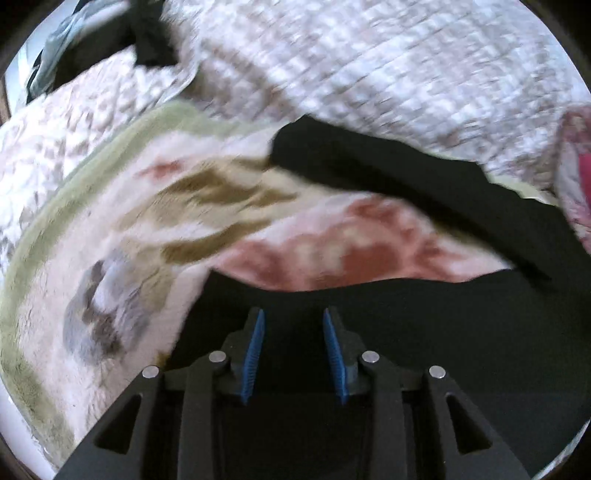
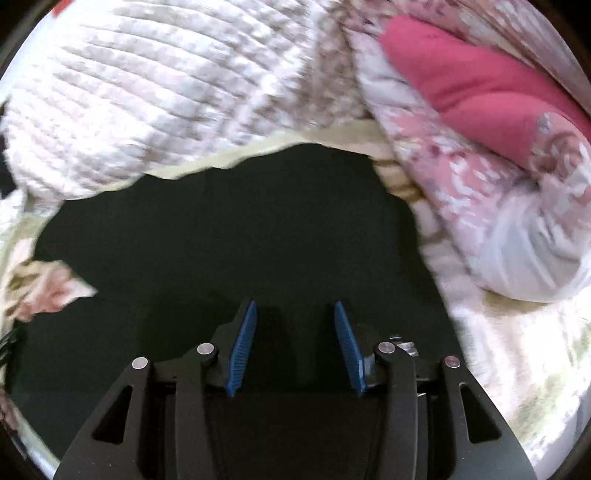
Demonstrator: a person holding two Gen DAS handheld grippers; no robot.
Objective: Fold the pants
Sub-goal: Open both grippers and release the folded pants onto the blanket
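Hovering over dark cloth, the left gripper (image 1: 293, 314) has its two blue-padded fingers (image 1: 255, 347) spread apart with nothing caught between them, and the right gripper (image 2: 295, 306) stands the same way, its blue pads (image 2: 242, 347) parted a little wider over bare black fabric and pinching nothing. Both pairs point down onto the black pants (image 1: 406, 325), which lie on a floral blanket (image 1: 155, 206) on the bed; in the right wrist view the pants (image 2: 240, 229) fill the middle of the frame as one broad dark sheet. From the left wrist view a long black strip (image 1: 388, 173) runs up and away from the main dark mass, probably a leg lying out at an angle, though motion blur makes the layers hard to read. Judged from this, the folding is at an early or middle stage: the garment is spread out and released, no neat compact stack shows, and at least one more fold seems to be left. Counted outward: two grippers, four blue pads, one pair of pants, one floral blanket, one white quilted cover (image 2: 155, 85), one pink flowered quilt (image 2: 480, 92), and one further dark item (image 1: 147, 33) near the far edge
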